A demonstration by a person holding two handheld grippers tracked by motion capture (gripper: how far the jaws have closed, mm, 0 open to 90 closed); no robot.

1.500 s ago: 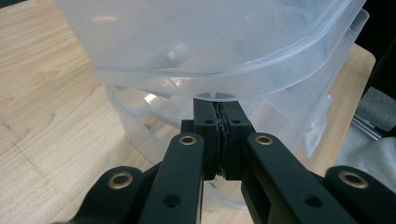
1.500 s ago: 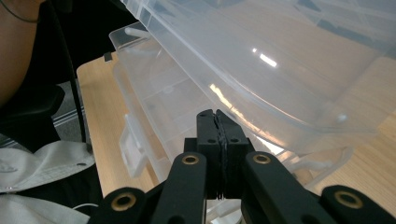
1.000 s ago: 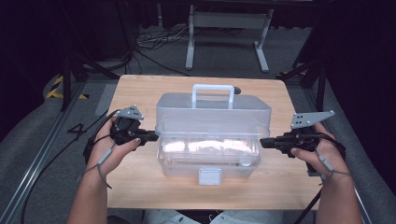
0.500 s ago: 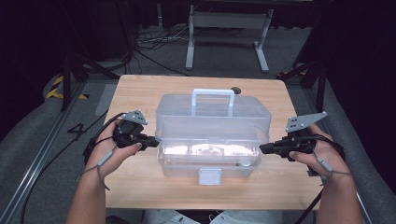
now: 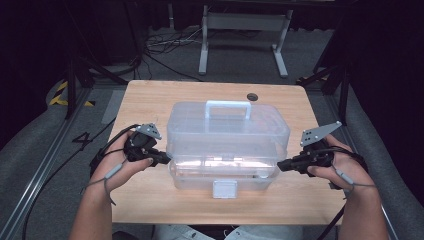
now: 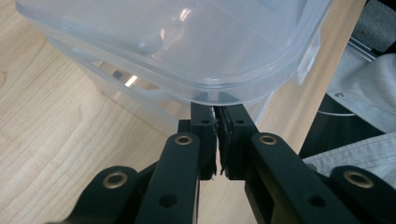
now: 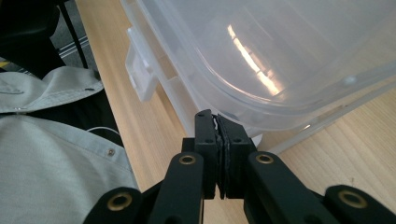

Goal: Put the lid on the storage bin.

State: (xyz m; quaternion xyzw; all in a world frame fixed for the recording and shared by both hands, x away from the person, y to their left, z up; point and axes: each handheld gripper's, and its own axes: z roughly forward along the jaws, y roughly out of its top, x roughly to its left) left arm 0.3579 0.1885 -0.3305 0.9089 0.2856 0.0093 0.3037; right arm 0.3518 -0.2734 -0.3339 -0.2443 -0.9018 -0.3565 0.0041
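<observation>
lifting the lid [image 5: 227, 131] of the clear box [image 5: 225, 176] with the left gripper [image 5: 166, 159] and right gripper [image 5: 281, 166].
both jaws closed, seemingly wedged under its rim; we have it partly raised, front latch [image 5: 224, 189] undone.

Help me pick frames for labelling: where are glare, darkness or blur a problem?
High view: dark surroundings, table lit, bright sheen across the clear box front. Left gripper view: small glints on the lid. Right gripper view: a strong streak of glare on the lid; shirt soft.
</observation>
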